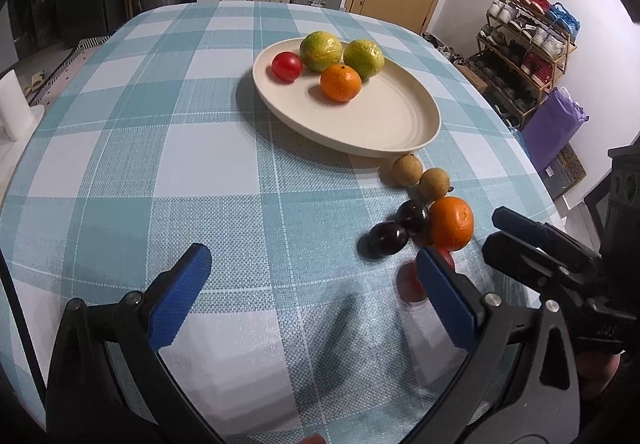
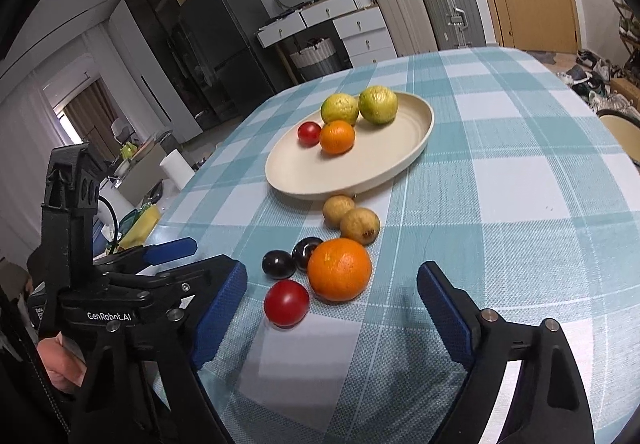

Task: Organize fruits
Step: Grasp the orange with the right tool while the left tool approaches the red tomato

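A cream plate (image 2: 416, 148) sits toward the far middle of the table (image 2: 520, 184) and already carries two green citrus fruits (image 2: 378, 104), a small orange (image 2: 337, 137) and a red tomato (image 2: 309, 133). The fruit not yet sorted lies in a loose cluster off the plate's near rim, closer to the near edge: two tan longans (image 2: 359, 225), two dark plums (image 2: 278, 264), a large orange (image 2: 340, 270) and a second tomato (image 2: 286, 303).

The right gripper (image 2: 332, 308) has its jaws wide, holding nothing, aimed at the large orange and the near tomato. The left gripper (image 1: 312, 296) is likewise spread wide and empty, lower over bare cloth by the near edge.

The step in hand appears to be a pick from the cluster with the right gripper. The near tomato is the freest piece. The orange seems to touch a plum, so closing on it risks nudging its neighbours; round fruit will roll. A centred, level approach with both pads either side of the widest part, closed gently, would suit, then a lift clear before crossing to the plate's open near half.
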Action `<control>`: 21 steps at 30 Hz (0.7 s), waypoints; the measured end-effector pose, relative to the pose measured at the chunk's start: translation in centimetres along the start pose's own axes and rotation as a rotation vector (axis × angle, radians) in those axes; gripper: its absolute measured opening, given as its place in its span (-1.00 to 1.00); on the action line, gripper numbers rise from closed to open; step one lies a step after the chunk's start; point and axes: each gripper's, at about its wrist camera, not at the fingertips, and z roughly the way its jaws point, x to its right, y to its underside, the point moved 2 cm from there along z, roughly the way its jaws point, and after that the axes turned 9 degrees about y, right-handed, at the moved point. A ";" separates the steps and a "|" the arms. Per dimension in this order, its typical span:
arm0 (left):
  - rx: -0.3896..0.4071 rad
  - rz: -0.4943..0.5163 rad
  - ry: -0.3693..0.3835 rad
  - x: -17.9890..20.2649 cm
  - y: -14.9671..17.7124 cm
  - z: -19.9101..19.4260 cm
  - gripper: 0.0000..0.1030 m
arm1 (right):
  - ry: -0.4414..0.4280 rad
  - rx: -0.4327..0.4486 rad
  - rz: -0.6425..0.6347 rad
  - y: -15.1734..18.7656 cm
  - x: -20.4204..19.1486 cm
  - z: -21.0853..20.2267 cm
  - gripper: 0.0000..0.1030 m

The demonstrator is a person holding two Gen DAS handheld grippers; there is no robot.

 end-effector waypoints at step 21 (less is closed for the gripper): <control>-0.030 0.045 0.027 1.2 0.7 0.7 0.97 | -0.018 -0.092 0.039 -0.1 0.3 2.5 -0.22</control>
